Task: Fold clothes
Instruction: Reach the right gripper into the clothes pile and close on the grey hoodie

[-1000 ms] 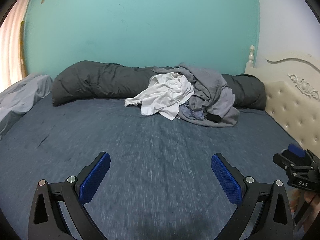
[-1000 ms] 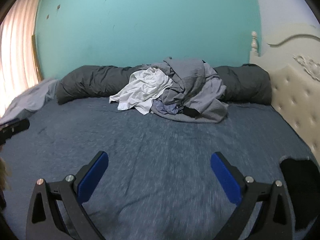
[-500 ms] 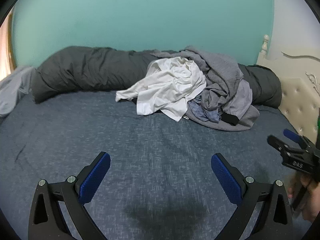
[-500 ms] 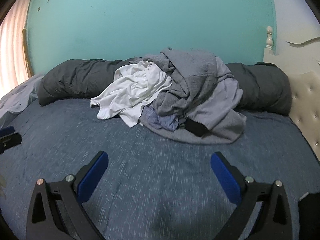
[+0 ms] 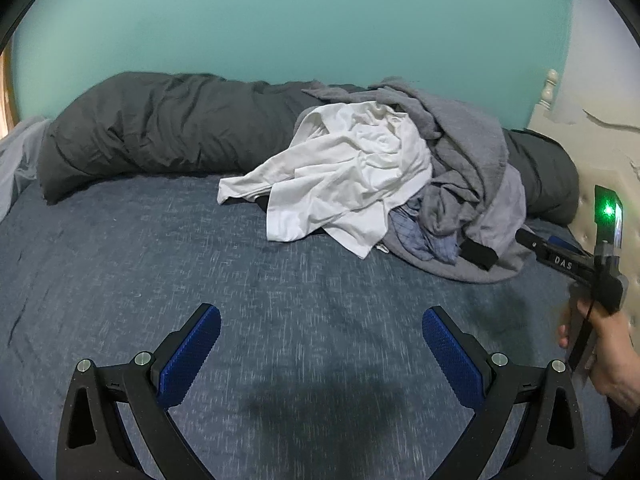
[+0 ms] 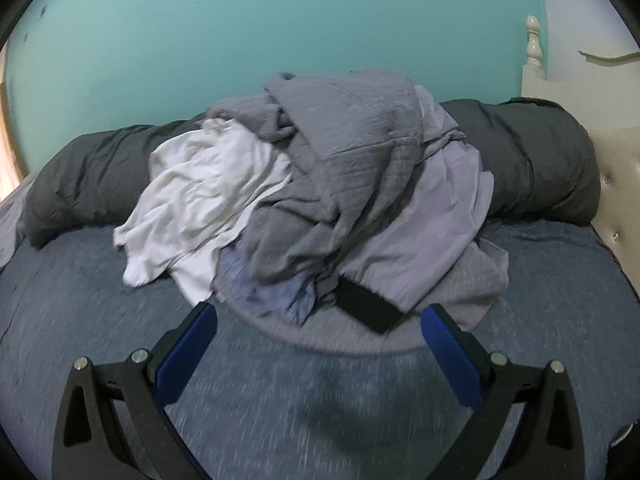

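Note:
A heap of clothes lies at the back of the blue bed (image 5: 160, 264): a white shirt (image 5: 348, 176), grey garments (image 5: 468, 152) and a blue checked piece (image 5: 420, 236). In the right wrist view the white shirt (image 6: 208, 200) lies left of the grey garments (image 6: 352, 168), with a black cuff (image 6: 366, 306) at the heap's front edge. My left gripper (image 5: 320, 340) is open above bare bedding, well short of the heap. My right gripper (image 6: 318, 336) is open with its fingertips at the heap's near edge. The right gripper's body (image 5: 568, 264), held by a hand (image 5: 612, 356), shows in the left wrist view.
A rolled dark grey duvet (image 5: 160, 132) runs along the teal wall behind the clothes. A cream padded headboard (image 6: 616, 184) borders the bed on the right. Pale bedding (image 5: 20, 156) lies at the far left.
Both grippers have moved forward toward the heap, which now looks larger. The right one has come closest, its fingertips reaching the heap's edge. Both stay open.

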Motion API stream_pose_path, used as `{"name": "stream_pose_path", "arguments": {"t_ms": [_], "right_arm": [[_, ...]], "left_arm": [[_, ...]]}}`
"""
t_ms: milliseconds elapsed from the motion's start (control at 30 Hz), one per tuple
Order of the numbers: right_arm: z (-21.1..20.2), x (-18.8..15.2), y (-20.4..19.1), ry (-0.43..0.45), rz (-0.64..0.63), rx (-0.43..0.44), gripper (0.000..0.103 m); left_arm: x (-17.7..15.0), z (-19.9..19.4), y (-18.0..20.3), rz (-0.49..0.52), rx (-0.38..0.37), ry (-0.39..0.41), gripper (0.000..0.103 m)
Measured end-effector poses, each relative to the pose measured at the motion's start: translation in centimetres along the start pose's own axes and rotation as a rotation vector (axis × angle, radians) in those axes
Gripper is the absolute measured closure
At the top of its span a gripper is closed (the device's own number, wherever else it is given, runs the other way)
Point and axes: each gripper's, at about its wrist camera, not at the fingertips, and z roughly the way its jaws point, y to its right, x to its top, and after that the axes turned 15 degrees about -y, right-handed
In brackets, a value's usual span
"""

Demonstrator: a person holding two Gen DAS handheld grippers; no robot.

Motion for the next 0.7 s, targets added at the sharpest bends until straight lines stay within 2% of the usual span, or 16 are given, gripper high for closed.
{"name": "stream_pose_path", "arguments": {"t_ms": [100,300,467,567,633,667,700], "right_arm": [[1.9,1.9,0.8,-0.017,0.017,0.0,0.001],[5.7,5.1,1.1,-0.053,0.006,-0.077,0.027],[8.4,7.1,0.8,-0.064,0.007,-0.081,0.028],[9.8,8.0,0.8,-0.078,0.012,-0.086,0.035],[10.6,8.5,0.9,-0.087,0.011,-0.093,0.054],[10.8,8.8,1.1,-0.088,0.012,-0.093,0.058],[11.0,9.1,1.2,-0.088,0.015,-0.09,0.069]], "left_arm": [[1.2,1.4,-0.3,-0.028,-0.012,-0.015,0.0],[2.3,3.5,-1.2,-0.065,-0.027,-0.029,0.0],[2.4,4.9,-2.3,-0.08,-0.026,-0.044,0.0],[2.0,5.4,-3.0,-0.087,-0.03,-0.053,0.0],[1.6,5.6,-3.6,-0.096,-0.04,-0.057,0.0],[1.3,5.6,-3.8,-0.096,-0.042,-0.059,0.0],[1.1,5.5,-3.9,-0.095,-0.042,-0.06,0.0]]}}
